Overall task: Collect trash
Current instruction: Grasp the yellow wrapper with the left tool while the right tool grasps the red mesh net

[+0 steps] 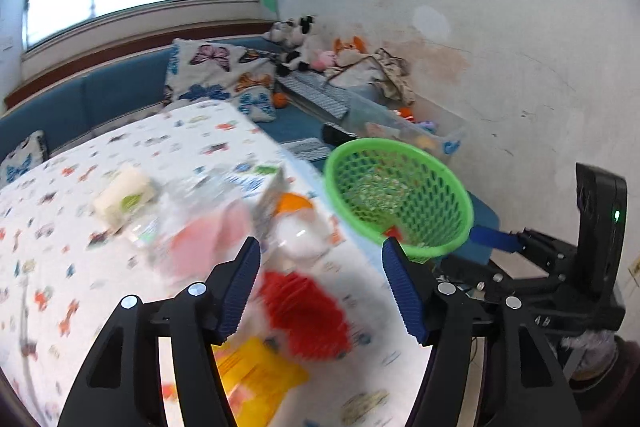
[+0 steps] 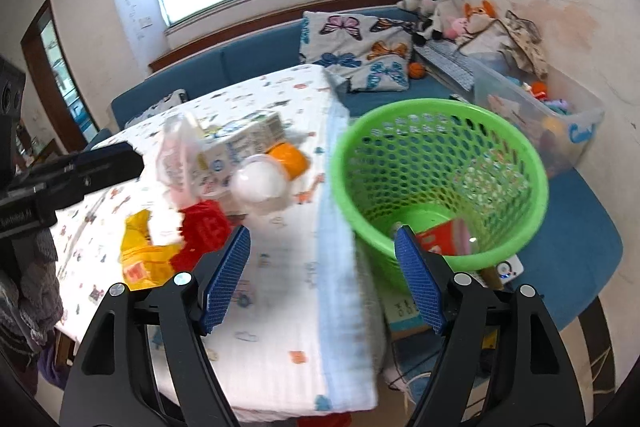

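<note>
Here both hand-held grippers, left [image 1: 321, 259] and right [image 2: 322, 247], gape empty above the table [image 2: 280, 267]

My table's cloth [image 2: 280, 307] is white, sprinkled with small orange, blue and grey figures, and has a pale blue border along its right edge. At centre right of the right wrist view my basket [image 2: 440, 131] is bright green mesh, with a red and pink packet [image 2: 444, 237] in its bottom. On the cloth, left of centre, lie a yellow wrapper [image 2: 140, 251], a red wrapper [image 2: 204, 227], a white ball with an orange cap [image 2: 288, 157] and a white carton [image 2: 240, 143] with blue print. At the upper centre, white cushions [image 2: 352, 39] carry pink, orange and blue butterflies on a blue sofa [image 2: 256, 55]. My finger pads [image 2: 228, 279] are blue on black arms.
</note>
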`<move>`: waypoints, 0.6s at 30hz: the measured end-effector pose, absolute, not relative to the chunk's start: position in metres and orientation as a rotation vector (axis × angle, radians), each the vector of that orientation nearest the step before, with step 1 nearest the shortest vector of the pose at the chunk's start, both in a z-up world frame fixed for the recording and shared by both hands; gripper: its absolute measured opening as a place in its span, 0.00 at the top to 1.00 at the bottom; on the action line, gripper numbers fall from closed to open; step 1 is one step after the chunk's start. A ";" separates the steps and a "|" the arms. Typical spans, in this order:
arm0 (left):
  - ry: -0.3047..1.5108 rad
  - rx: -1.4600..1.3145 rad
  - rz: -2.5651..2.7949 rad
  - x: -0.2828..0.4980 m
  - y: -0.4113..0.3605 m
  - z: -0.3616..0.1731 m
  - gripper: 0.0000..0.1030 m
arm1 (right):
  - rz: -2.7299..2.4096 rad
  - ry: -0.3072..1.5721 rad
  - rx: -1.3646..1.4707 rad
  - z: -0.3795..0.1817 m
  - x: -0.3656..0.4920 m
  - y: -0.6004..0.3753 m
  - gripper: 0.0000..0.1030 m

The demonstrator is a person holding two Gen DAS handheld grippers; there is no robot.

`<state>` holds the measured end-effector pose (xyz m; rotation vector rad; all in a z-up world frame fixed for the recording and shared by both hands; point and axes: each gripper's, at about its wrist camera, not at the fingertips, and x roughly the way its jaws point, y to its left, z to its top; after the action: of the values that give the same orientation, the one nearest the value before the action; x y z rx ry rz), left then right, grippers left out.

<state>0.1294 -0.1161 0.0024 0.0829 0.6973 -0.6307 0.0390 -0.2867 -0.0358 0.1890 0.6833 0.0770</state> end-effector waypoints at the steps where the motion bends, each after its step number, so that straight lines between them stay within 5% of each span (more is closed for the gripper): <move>1: 0.705 0.071 -0.620 0.128 -0.107 0.000 0.40 | 0.084 0.683 0.186 -0.036 0.039 -0.282 0.27; 18: 0.795 -0.024 -0.477 0.111 -0.023 -0.050 0.39 | 0.221 0.754 0.120 -0.054 0.067 -0.214 0.27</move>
<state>0.1110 -0.0231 -0.0501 -0.0238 0.7947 -0.4769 0.0668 -0.2143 -0.0544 0.1201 0.7536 0.2208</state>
